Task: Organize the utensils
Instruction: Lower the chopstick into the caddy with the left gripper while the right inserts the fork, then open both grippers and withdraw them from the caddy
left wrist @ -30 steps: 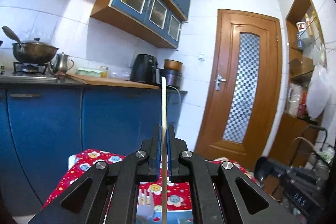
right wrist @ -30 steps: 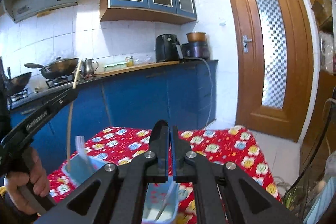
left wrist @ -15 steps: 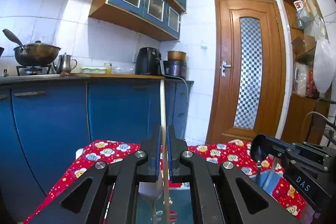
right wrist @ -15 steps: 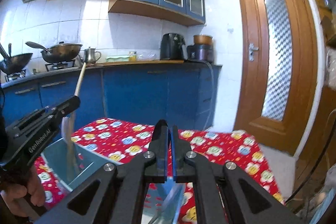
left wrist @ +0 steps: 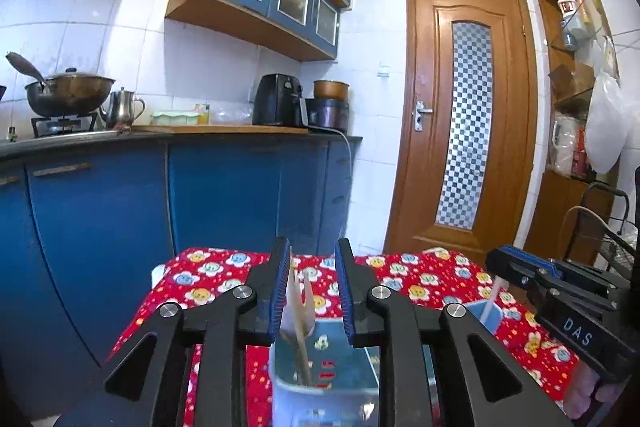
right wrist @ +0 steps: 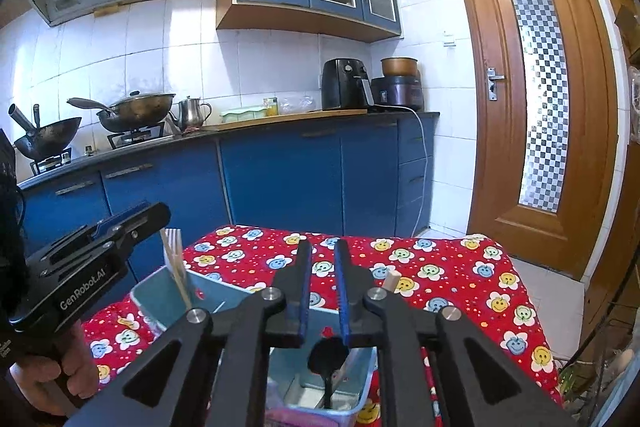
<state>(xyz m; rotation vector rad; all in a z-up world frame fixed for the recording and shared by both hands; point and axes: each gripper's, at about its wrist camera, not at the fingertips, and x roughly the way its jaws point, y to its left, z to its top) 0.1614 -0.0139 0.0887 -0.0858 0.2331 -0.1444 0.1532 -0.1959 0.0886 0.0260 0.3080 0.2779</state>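
Observation:
A light blue utensil bin (left wrist: 320,367) stands on the red flowered tablecloth (left wrist: 420,279). My left gripper (left wrist: 312,287) is open above it; a wooden chopstick (left wrist: 298,323) and a white plastic fork (left wrist: 310,295) stand loose in the compartment below. In the right wrist view the left gripper (right wrist: 132,223) hovers over the bin's left compartment (right wrist: 160,299), with chopstick and fork (right wrist: 174,255) upright in it. My right gripper (right wrist: 320,291) is open over another compartment that holds a black spoon (right wrist: 324,359) and a wooden stick (right wrist: 390,279).
Blue kitchen cabinets (right wrist: 280,179) with a counter, woks, a kettle and an air fryer (right wrist: 346,83) stand behind the table. A wooden door (right wrist: 536,99) is at the right. Shelves and a wire rack (left wrist: 600,227) stand at the far right.
My left gripper opened and let go of the chopstick, which now stands in the bin. My right gripper opened too. Both views tilted down toward the bin.

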